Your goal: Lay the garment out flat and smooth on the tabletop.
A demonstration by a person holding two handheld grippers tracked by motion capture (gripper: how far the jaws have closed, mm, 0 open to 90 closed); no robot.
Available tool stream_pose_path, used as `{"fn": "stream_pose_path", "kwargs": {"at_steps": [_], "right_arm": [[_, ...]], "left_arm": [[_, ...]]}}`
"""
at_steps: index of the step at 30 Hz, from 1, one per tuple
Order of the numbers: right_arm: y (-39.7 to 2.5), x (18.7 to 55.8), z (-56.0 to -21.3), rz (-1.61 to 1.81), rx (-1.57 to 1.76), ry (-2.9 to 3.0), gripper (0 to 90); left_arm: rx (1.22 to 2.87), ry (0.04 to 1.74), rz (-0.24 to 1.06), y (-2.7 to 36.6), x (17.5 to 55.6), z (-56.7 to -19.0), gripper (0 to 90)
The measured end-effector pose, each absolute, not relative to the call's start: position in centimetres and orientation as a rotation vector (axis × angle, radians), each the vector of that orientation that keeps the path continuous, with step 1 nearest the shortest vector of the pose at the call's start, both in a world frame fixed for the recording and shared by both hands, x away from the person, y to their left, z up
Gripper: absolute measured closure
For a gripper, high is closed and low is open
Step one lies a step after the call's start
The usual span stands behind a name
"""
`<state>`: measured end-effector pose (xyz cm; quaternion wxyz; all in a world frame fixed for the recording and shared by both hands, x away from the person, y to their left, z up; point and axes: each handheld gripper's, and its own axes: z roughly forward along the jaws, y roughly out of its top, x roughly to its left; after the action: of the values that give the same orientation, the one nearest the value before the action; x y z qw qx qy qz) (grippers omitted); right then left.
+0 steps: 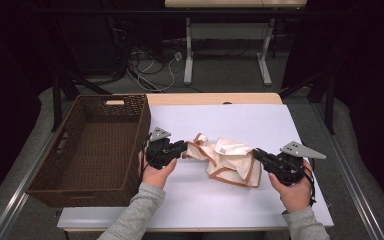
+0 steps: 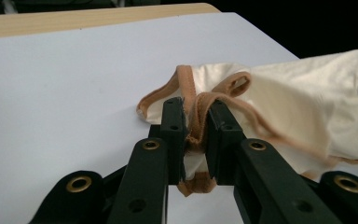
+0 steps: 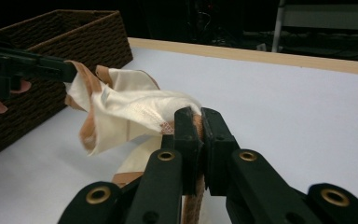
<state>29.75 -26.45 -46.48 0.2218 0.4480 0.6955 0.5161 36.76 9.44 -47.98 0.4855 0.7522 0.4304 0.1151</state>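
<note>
My left gripper (image 2: 196, 135) has its jaws pressed together on the brown trimmed edge of the cream garment (image 1: 228, 159); in the left gripper view the band runs up between the two black jaws and a small piece of it hangs out below them. My right gripper (image 3: 200, 140) is also clamped on the same garment, on its other end, where I see the brown trim and some cream cloth squeezed between the jaws.

Between the two grippers the garment hangs in a loose, crumpled bundle. In the right gripper view most of it is lifted off the white counter (image 1: 260, 125), and only its lower part seems to touch the surface; I cannot tell this exactly. In the high view the garment sits in the middle of the counter, between my two hands, and it is not spread flat and not folded.

The brown wicker basket (image 1: 75, 150) stands at the left side of the counter, just beside my left hand (image 1: 156, 175), and it looks empty inside.

So I judge that the grasping part is done: both ends are held firmly. What is left is the main work, probably to stretch or fold the garment and then carry it into the basket. Nothing is inside the basket yet.
</note>
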Motion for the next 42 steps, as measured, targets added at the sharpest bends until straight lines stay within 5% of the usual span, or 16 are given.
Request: {"fn": "stream_pose_path", "kwargs": {"at_steps": [22,42], "right_arm": [[-30.6,31.0,-46.2,1.389,1.328,1.792,86.0],[-31.5,33.6,-49.1,1.286,1.458,1.785,85.9]], "left_arm": [[1.800,1.120,0.346,8.7,41.0,-46.7,79.2],[1.864,1.208,0.281,7.0,44.8,-50.8,78.8]]}}
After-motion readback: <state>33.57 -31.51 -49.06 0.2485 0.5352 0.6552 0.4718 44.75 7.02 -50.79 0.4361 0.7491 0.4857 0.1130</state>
